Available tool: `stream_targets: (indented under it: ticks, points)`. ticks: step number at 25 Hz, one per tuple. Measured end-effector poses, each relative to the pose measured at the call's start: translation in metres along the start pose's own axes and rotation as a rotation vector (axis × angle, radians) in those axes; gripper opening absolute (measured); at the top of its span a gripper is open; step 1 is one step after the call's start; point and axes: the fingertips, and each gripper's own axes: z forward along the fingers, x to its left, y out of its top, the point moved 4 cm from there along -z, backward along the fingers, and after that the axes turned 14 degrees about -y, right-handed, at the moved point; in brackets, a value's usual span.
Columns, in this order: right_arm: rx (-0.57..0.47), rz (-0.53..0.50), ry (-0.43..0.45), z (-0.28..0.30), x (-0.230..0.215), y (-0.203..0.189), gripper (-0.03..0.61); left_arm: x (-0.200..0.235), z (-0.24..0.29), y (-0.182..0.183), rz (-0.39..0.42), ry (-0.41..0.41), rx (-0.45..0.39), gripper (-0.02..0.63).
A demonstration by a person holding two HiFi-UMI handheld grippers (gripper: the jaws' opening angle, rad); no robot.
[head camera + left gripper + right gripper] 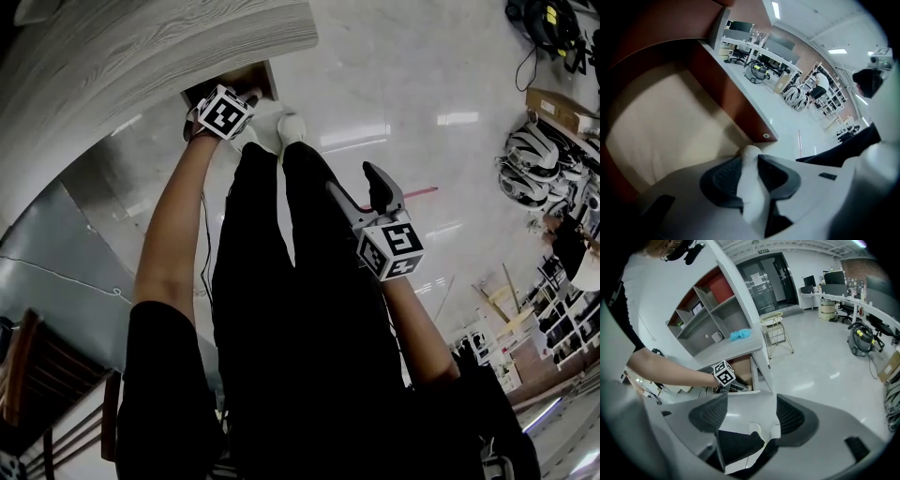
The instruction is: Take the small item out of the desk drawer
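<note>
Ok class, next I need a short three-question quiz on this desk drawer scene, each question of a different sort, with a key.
1. True or false: the right claw grips something.
2. What does the left claw pinch? A) a red pen B) a small white rounded item C) a metal key
3. Fill in: the reddish-brown wooden drawer stands ____.
Key: 1 false, its jaws stand apart with nothing held; 2 B; 3 open.

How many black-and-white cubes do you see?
2. One cube sits by the open drawer under the desk; the other cube is at lower right, over the floor. No more show.
</note>
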Motion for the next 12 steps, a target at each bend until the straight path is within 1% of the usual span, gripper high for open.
stream_targets:
  ticks: [4,12]
  points:
    - [-0.017,-0.006,0.003,-0.007,0.012,0.006,0.318,-0.005,-0.012,-0.005,0.01,0.025,-0.003,0.104]
    - [-0.063,-0.029,0.02,-0.026,0.027,0.028,0.318,-0.019,-0.053,-0.001,-0.006,0.069,-0.062,0.104]
